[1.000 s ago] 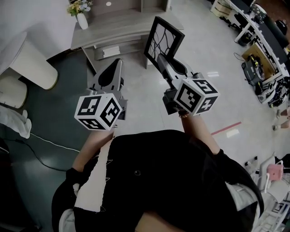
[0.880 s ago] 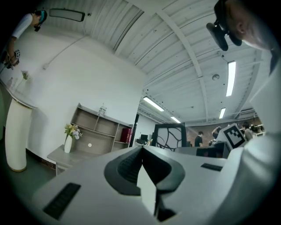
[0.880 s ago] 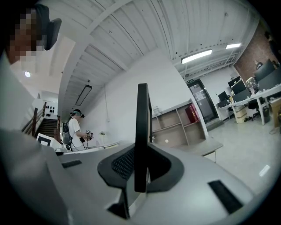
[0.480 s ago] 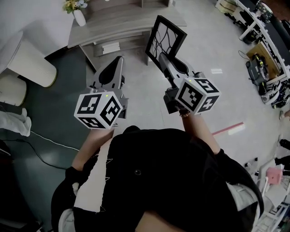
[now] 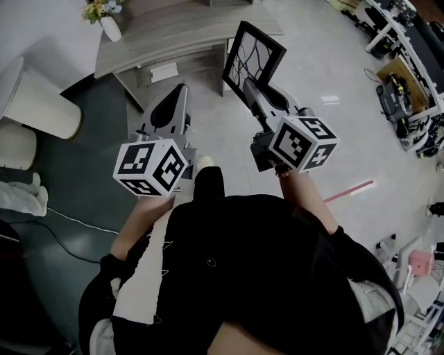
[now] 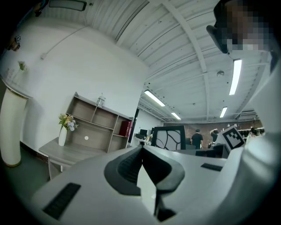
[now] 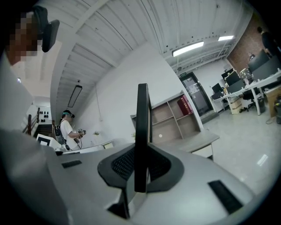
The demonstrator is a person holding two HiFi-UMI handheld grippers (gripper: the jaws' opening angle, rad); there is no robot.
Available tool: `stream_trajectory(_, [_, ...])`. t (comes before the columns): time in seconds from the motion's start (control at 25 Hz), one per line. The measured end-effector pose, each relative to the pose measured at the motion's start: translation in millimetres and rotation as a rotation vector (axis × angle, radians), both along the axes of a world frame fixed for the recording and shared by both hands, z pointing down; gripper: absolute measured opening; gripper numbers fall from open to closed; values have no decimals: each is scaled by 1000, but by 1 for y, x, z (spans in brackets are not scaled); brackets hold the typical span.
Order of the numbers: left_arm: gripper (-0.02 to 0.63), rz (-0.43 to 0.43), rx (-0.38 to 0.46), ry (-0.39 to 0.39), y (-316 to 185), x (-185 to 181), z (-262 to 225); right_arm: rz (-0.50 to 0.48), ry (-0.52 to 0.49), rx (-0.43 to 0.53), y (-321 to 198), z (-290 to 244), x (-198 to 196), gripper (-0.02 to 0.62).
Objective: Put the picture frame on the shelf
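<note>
The picture frame (image 5: 253, 55), black with a white branching pattern, stands upright above the floor, and my right gripper (image 5: 245, 84) is shut on its lower edge. In the right gripper view the frame (image 7: 142, 110) shows edge-on between the jaws of the right gripper (image 7: 141, 148). My left gripper (image 5: 182, 91) is beside it on the left, shut and holding nothing, and its tips meet in the left gripper view (image 6: 141, 148). The grey shelf unit (image 6: 97, 125) rises from the back of a grey desk (image 5: 173, 38) ahead of both grippers. The frame (image 6: 169, 137) shows to the right of the shelf.
A white vase with flowers (image 5: 105, 21) stands on the desk's left end. A white cylinder (image 5: 38, 104) stands on the dark floor at left, with a cable (image 5: 73, 218) near it. Office desks with equipment (image 5: 402, 76) line the right side. People stand in the background (image 6: 197, 138).
The person has stepped towards the desk, and a shoe now shows between the arms. Both grippers moved forward together, with the frame still in the right one.
</note>
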State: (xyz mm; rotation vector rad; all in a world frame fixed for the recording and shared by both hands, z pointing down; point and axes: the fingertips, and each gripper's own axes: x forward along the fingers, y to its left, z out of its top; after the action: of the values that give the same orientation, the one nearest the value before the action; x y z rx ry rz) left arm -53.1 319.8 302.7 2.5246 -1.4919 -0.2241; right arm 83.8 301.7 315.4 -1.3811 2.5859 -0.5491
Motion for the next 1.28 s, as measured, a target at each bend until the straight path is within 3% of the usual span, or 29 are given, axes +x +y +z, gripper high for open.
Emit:
stream_trajectory(0.36, [12, 85, -4, 33, -104, 14, -11, 58, 19, -19, -87, -9, 6, 53])
stream_trajectory(0.52, [12, 106, -9, 38, -113, 17, -5, 73, 12, -28, -94, -3, 8, 53])
stream_trajectory(0.68, [12, 128, -4, 39, -163, 11, -16, 96, 2, -33, -141, -11, 2, 54])
stream_trajectory(0.8, [12, 128, 5, 41, -191, 6, -23, 101, 2, -27, -169, -18, -1, 53])
stream_trajectory(1.04, [12, 106, 30, 60, -199, 2, -20, 91, 6, -6, -177, -15, -1, 53])
stream_trajectory(1.28, [12, 108, 38, 60, -284, -27, -25, 127, -10, -7, -259, -16, -22, 52])
